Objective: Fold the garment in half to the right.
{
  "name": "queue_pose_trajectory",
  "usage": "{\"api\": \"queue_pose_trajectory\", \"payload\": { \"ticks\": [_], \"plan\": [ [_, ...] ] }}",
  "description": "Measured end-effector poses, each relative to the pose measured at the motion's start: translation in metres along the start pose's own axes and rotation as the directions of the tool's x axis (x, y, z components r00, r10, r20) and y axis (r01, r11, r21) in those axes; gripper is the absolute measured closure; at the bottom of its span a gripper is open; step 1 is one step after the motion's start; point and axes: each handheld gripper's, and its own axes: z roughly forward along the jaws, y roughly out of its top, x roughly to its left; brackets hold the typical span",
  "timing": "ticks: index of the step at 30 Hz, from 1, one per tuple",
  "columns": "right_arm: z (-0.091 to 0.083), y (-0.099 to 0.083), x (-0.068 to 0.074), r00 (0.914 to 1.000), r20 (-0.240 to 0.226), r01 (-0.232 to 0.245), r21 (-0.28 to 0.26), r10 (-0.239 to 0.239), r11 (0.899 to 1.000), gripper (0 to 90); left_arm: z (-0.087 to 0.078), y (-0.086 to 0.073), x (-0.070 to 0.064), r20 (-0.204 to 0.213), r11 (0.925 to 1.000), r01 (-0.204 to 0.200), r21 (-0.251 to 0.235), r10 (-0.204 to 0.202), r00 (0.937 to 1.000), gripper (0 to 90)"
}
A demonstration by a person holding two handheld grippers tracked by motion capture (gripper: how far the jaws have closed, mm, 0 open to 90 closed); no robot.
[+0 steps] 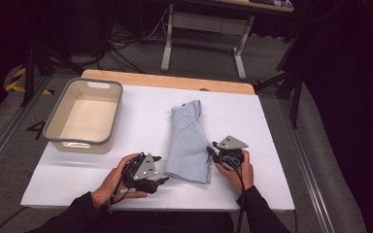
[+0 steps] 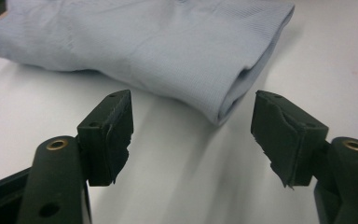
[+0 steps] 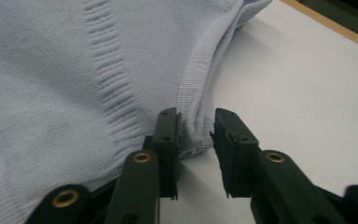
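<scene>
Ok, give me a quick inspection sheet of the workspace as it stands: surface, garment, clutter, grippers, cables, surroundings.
Surface: white table top, wooden strip along the far edge.
Job's things: light blue folded garment lies flat, mid-table, long side running away from the person.
Clutter: grey bin at far left, looks empty.
Grippers: left gripper open, short of the garment's near folded corner, not touching. Right gripper part closed around the garment's ribbed edge; firm pinch cannot be told.
Cables: black cable trails from the right gripper back along the forearm.
Surroundings: dark room, table legs and floor wiring beyond the table.
</scene>
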Motion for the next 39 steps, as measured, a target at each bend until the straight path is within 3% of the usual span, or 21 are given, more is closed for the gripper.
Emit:
{"api": "queue_pose_trajectory", "payload": {
  "ticks": [4, 5, 8, 10, 12, 14, 15, 17, 18, 20, 23, 26, 27, 32, 35, 39],
  "plan": [
    [0.005, -0.002, -0.004, 0.9986, -0.025, -0.045, 0.013, 0.046, 0.999, 63.7, 0.018, 0.005, 0.003, 0.023, 0.9993, 0.018, 0.032, -0.019, 0.9996, 34.0],
    [0.007, -0.002, -0.005, 0.9972, -0.038, -0.063, 0.016, 0.064, 0.998, 62.8, 0.021, 0.006, 0.003, 0.027, 0.9989, 0.026, 0.040, -0.027, 0.9993, 38.7],
    [0.010, -0.002, -0.005, 0.9951, -0.057, -0.079, 0.026, 0.081, 0.997, 62.9, 0.030, 0.007, 0.005, 0.022, 0.9982, 0.006, 0.059, -0.007, 0.9997, 41.2],
    [0.013, 0.000, -0.007, 0.9940, -0.068, -0.083, 0.037, 0.086, 0.996, 61.8, 0.035, 0.007, 0.007, 0.037, 0.9967, 0.006, 0.080, -0.009, 0.9993, 53.1],
    [0.015, 0.001, -0.010, 0.9903, -0.080, -0.110, 0.049, 0.113, 0.993, 58.7, 0.038, 0.007, 0.011, 0.064, 0.9967, 0.004, 0.082, -0.010, 0.9979, 58.2],
    [0.017, 0.000, -0.016, 0.9798, -0.113, -0.158, 0.064, 0.165, 0.985, 58.6, 0.039, 0.007, 0.011, 0.080, 0.9961, -0.015, 0.087, 0.008, 0.9968, 65.4],
    [0.019, 0.000, -0.020, 0.9701, -0.139, -0.190, 0.076, 0.199, 0.979, 58.8, 0.040, 0.008, 0.011, 0.085, 0.9952, -0.033, 0.092, 0.025, 0.9961, 72.9],
    [0.020, 0.000, -0.022, 0.9660, -0.149, -0.201, 0.081, 0.211, 0.976, 59.9, 0.040, 0.008, 0.011, 0.083, 0.9944, -0.041, 0.098, 0.032, 0.9960, 75.0],
    [0.022, 0.001, -0.025, 0.9547, -0.188, -0.216, 0.096, 0.231, 0.972, 65.1, 0.039, 0.009, 0.010, 0.074, 0.9929, -0.054, 0.106, 0.046, 0.9962, 82.0],
    [0.024, 0.002, -0.027, 0.9440, -0.211, -0.236, 0.106, 0.254, 0.966, 68.8, 0.039, 0.009, 0.011, 0.067, 0.9928, -0.066, 0.100, 0.059, 0.9960, 82.8],
    [0.025, 0.002, -0.027, 0.9423, -0.217, -0.240, 0.097, 0.255, 0.966, 73.2, 0.035, 0.008, 0.012, 0.050, 0.9913, -0.063, 0.115, 0.058, 0.9970, 83.1],
    [0.027, 0.007, -0.018, 0.9603, -0.189, -0.194, 0.078, 0.206, 0.978, 76.8, 0.031, 0.005, 0.015, 0.036, 0.9912, -0.065, 0.115, 0.061, 0.9975, 83.2],
    [0.030, 0.012, -0.012, 0.9707, -0.170, -0.161, 0.067, 0.170, 0.985, 77.2, 0.027, 0.005, 0.015, 0.019, 0.9895, -0.070, 0.126, 0.068, 0.9975, 83.3],
    [0.038, 0.019, -0.004, 0.9757, -0.172, -0.130, 0.045, 0.136, 0.990, 77.4, 0.018, -0.001, 0.016, -0.018, 0.9871, -0.073, 0.143, 0.076, 0.9969, 83.2],
    [0.043, 0.026, 0.004, 0.9869, -0.143, -0.071, 0.020, 0.073, 0.997, 77.1, 0.016, -0.005, 0.014, -0.030, 0.9878, -0.059, 0.144, 0.064, 0.9975, 83.2],
    [0.043, 0.028, 0.009, 0.9934, -0.109, -0.038, -0.003, 0.037, 0.999, 77.0, 0.016, -0.005, 0.007, -0.050, 0.9869, -0.072, 0.145, 0.080, 0.9956, 83.0]
  ]
}}
